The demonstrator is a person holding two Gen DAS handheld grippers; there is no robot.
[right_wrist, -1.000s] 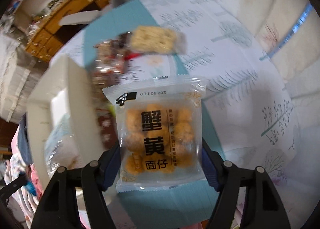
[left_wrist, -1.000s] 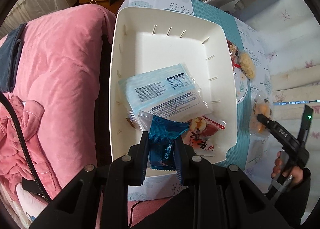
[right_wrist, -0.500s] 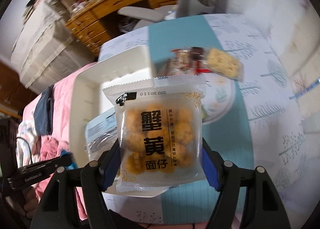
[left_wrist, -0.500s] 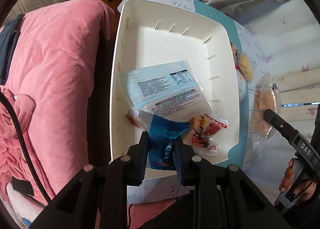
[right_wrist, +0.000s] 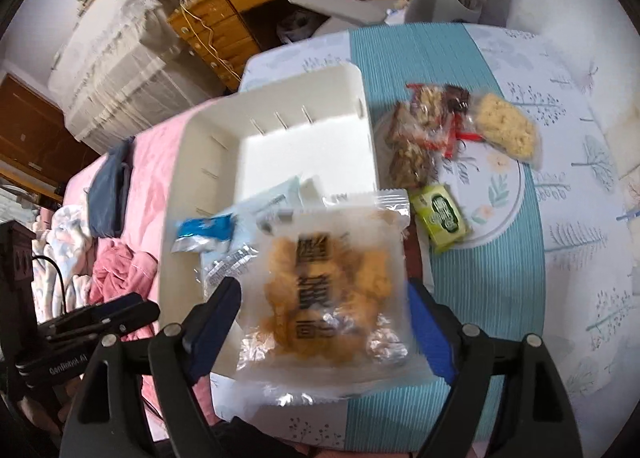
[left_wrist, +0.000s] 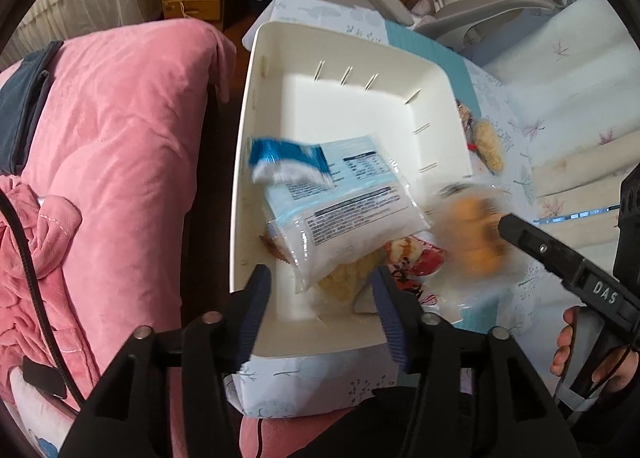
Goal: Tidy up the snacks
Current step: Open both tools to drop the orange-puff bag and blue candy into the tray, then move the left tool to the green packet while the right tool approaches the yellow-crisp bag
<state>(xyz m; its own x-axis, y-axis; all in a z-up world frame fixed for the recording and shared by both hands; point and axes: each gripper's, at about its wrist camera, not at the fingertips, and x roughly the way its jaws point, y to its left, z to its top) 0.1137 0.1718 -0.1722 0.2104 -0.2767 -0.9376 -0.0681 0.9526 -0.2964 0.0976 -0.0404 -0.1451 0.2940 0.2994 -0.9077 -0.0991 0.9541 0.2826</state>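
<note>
left gripper (left_wrist: 320,290): jaws just opened, empty — blue packet (left_wrist: 288,164) blurred over bin (left_wrist: 256,70)
right gripper (right_wrist: 324,314): jaws just widened — orange snack pack (right_wrist: 328,278) blurred between, off the pads
room: bin's far half bare

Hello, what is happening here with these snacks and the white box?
A person is sorting snack packets into a white bin. The left gripper has just been opening, and its blue packet is loose over the bin. The right gripper has also just been opening; the orange crab-roe snack bag sits blurred between its jaws, apparently released.
</note>
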